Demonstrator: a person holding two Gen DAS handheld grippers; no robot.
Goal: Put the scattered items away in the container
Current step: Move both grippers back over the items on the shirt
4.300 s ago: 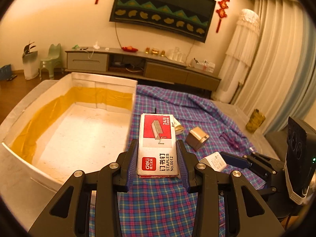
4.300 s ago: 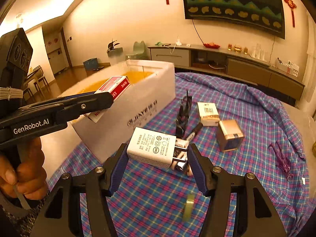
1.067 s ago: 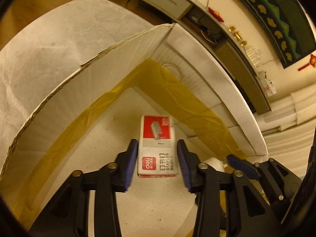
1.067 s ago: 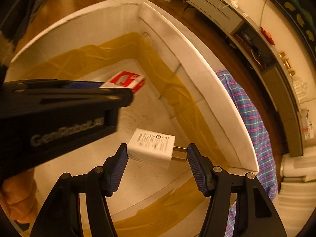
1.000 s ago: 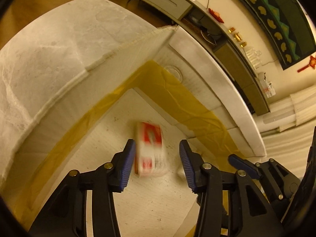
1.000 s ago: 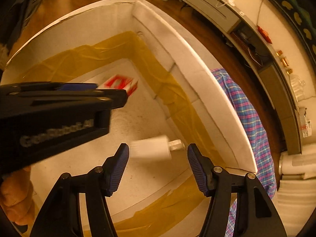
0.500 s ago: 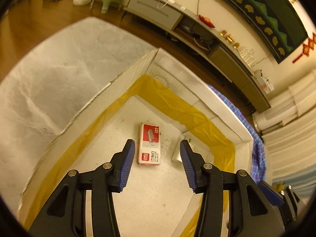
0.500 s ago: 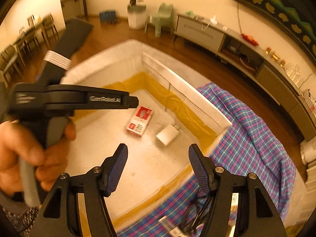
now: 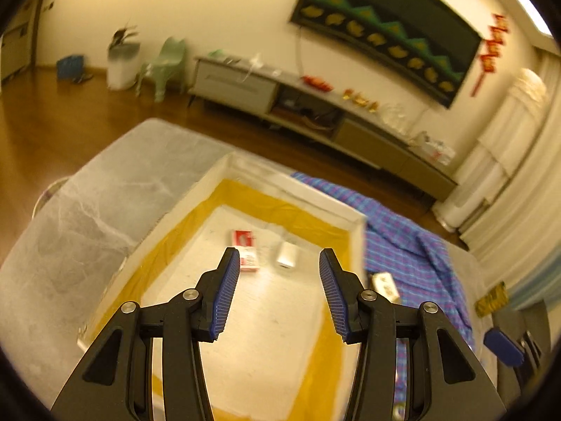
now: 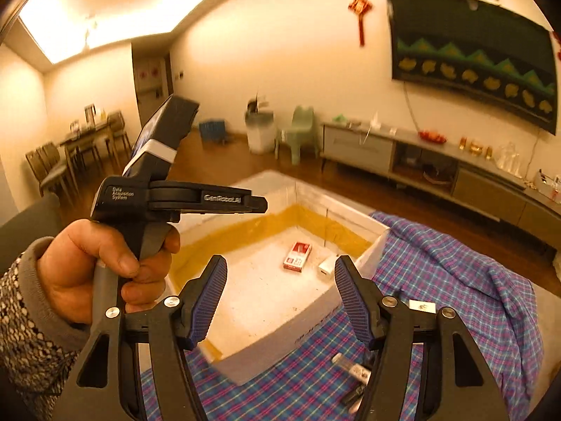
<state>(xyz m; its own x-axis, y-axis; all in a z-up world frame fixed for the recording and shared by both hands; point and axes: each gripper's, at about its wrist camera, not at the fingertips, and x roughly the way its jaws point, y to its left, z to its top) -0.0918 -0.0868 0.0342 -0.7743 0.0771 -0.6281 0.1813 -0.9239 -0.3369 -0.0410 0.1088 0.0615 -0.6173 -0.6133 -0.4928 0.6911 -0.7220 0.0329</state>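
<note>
The white foam box (image 9: 291, 189) (image 10: 280, 358) with yellow tape inside holds a red and white staples box (image 9: 247, 251) (image 10: 297, 256) and a white charger plug (image 9: 286, 255) (image 10: 328, 266) lying on its floor. My left gripper (image 9: 278, 294) hangs open above the box, nothing between its fingers. In the right wrist view the left gripper (image 10: 257, 204) shows from the side, held by a hand (image 10: 101, 263). High over the box's near corner, my right gripper (image 10: 280, 301) is open and holds nothing.
A plaid cloth (image 10: 455, 280) (image 9: 403, 238) covers the table right of the box. On it lie a small white box (image 9: 385, 286) (image 10: 422, 306) and a dark clump of small items (image 10: 354, 375). A TV cabinet (image 10: 420, 165) stands behind.
Both grippers let go of the staples box and the charger, which dropped onto the box floor. Both grippers then rose and pulled back, tilting toward the room.
</note>
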